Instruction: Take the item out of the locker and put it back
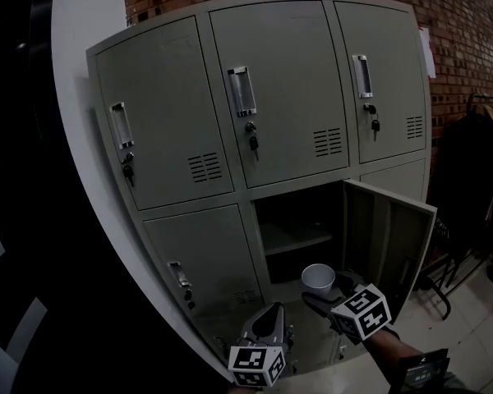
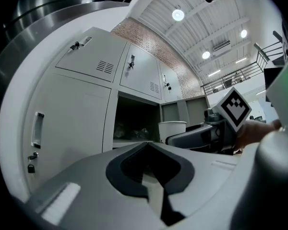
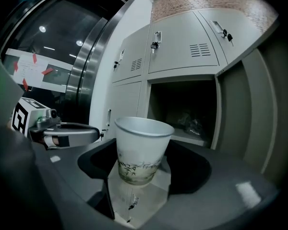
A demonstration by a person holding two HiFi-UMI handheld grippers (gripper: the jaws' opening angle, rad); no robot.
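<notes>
A white paper cup [image 1: 318,277] with a faint bamboo print [image 3: 141,150] stands upright in my right gripper [image 1: 322,295], whose jaws are shut on its lower half. It hangs just in front of the open compartment [image 1: 300,220] in the lower middle of the grey locker bank, door [image 1: 386,240] swung out to the right. Inside are a shelf [image 1: 296,240] and something crumpled [image 3: 192,123] on it. My left gripper [image 1: 267,320] is lower and to the left, shut and empty, pointing at the lockers. From it I see the cup [image 2: 172,128] and the right gripper [image 2: 197,135].
The other locker doors [image 1: 275,97] are shut, with keys hanging in their locks. A clothes rack [image 1: 481,162] with dark garments stands at the right on the tiled floor. A white curved column [image 1: 82,138] and dark wall bound the left side.
</notes>
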